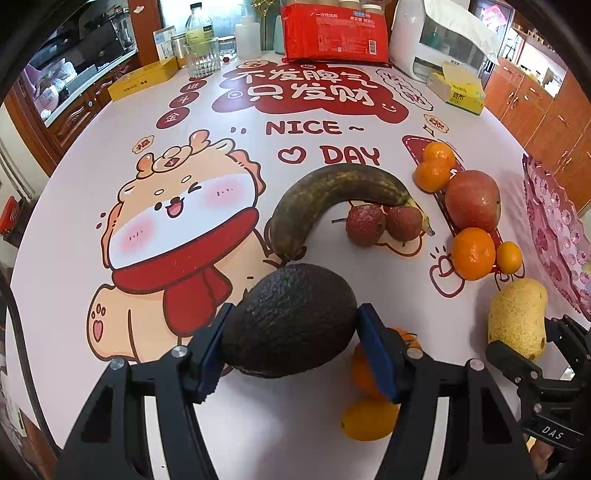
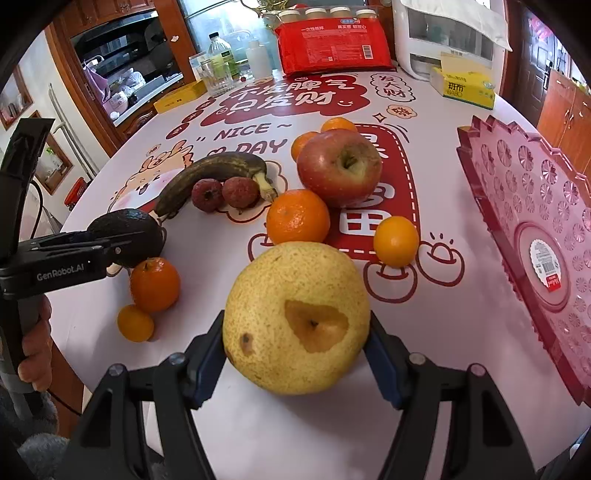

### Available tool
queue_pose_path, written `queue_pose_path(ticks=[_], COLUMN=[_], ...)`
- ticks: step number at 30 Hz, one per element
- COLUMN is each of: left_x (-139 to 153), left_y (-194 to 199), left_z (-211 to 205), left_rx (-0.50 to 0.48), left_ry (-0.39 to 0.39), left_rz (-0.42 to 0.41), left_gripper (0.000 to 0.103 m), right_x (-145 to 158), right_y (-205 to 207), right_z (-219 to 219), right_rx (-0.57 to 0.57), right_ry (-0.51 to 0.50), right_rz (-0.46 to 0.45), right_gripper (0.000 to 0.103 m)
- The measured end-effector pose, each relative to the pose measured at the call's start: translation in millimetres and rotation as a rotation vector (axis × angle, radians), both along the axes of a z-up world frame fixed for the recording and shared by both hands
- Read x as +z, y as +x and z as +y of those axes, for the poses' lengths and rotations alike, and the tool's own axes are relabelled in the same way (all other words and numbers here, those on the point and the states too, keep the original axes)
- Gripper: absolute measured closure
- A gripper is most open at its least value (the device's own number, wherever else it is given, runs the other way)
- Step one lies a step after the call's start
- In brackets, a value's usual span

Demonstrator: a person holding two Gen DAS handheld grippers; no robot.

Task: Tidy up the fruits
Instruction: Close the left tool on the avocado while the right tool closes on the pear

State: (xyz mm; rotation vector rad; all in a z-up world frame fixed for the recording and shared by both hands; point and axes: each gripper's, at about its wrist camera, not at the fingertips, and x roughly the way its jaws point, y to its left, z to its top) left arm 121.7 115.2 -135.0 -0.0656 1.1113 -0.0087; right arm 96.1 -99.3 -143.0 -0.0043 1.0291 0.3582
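- The left gripper (image 1: 291,341) is clamped on a dark avocado (image 1: 290,319), a blue pad pressed to each flank; the fruit looks lifted just clear of the table (image 1: 74,229).
- The right gripper (image 2: 297,343) squeezes a yellow pear (image 2: 295,317) between its pads, the pear's brown-patched end turned toward the camera.
- Behind the avocado and the left gripper's finger, two oranges (image 1: 369,406) are half covered; only slices of them show.
- A blackened banana (image 1: 332,192) curves over two lychees (image 1: 384,223), hiding their far sides.
- Past them sit a red apple (image 2: 340,166) and several loose oranges; two small ones peek out from behind the apple.
- The pink tray (image 2: 535,236) lies at the right edge of the table, cut off by the frame in both views. A label sticks to its middle; the print is too small to read.
- From the right wrist view, a hand (image 2: 35,347) grips the left tool's handle at the left border, mostly out of frame.
- Between the pear and the tray there is bare tablecloth, nothing in the way.
- The far end of the table is crowded: a red package (image 1: 334,31), bottles, a yellow box (image 1: 142,79), a tissue box (image 2: 463,86).
- The near table edge is hidden beneath both grippers.
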Motion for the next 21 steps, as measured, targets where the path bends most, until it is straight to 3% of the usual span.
queue_pose_path(ticks=[10, 17, 21], left_x=[-5.7, -24.0, -23.7], left_y=[-2.1, 5.9, 1.9], left_z=[0.2, 16.8, 12.7], left_rx=[-0.024, 0.038, 0.029], left_ry=[-0.018, -0.114, -0.091], left_rz=[0.011, 0.060, 0.050], left_gripper=[0.038, 0.042, 0.044], right_x=[-2.2, -3.2, -3.2], right_y=[-4.5, -3.2, -2.8], right_z=[1.7, 3.3, 3.4], right_rx=[0.008, 0.014, 0.011], right_ry=[-0.006, -0.004, -0.005], right_rz=[0.017, 0.020, 0.023], right_gripper=[0.034, 0.034, 0.034])
